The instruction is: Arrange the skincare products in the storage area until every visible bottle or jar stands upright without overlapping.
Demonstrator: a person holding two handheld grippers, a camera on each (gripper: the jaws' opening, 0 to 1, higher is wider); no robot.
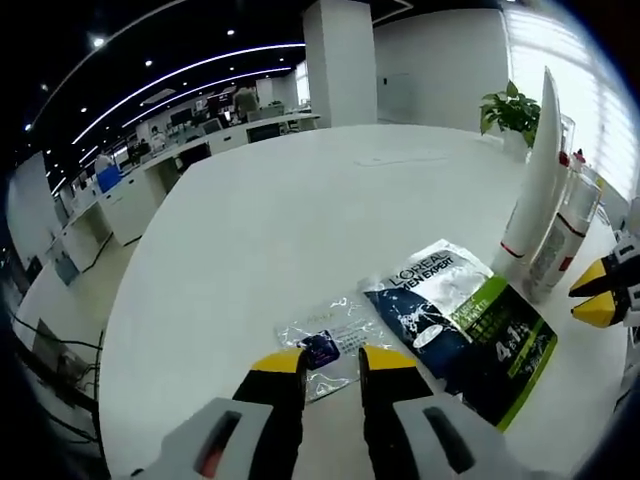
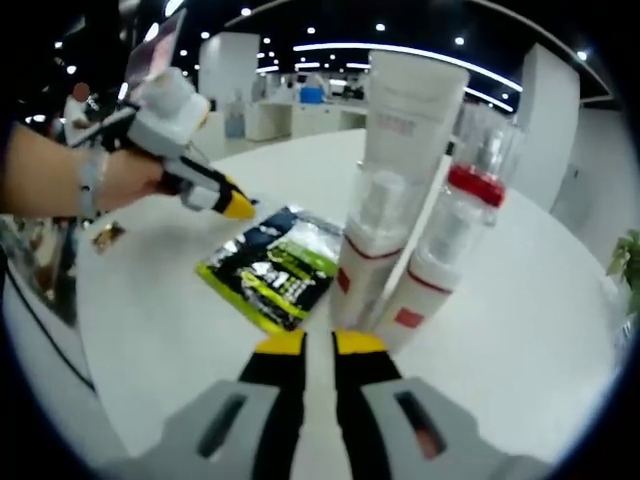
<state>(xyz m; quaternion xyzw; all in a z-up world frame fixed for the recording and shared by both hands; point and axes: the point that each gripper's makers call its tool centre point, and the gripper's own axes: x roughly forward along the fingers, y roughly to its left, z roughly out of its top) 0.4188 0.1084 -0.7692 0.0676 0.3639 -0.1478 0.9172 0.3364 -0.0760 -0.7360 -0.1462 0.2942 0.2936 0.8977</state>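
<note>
A tall white tube [image 1: 535, 180] [image 2: 400, 150] stands on the white table [image 1: 300, 220] with a red-capped bottle [image 1: 562, 235] [image 2: 465, 200] close beside it. A black and green L'Oréal pack [image 1: 465, 320] [image 2: 275, 265] lies flat in front of them. A small clear sachet [image 1: 335, 335] lies flat to its left. My left gripper [image 1: 332, 360] hovers at the sachet's near edge, jaws close together, holding nothing that I can see. It also shows as the left gripper [image 2: 237, 208] past the pack's far corner. My right gripper [image 2: 320, 345] [image 1: 598, 295] is shut and empty just in front of the tube's base.
A potted plant [image 1: 510, 108] [image 2: 628, 262] stands at the table's far side behind the bottles. A person's hand [image 2: 120, 175] holds the left gripper. Office desks [image 1: 200, 150] lie beyond the table's edge. Bare tabletop stretches left of the sachet and beyond it.
</note>
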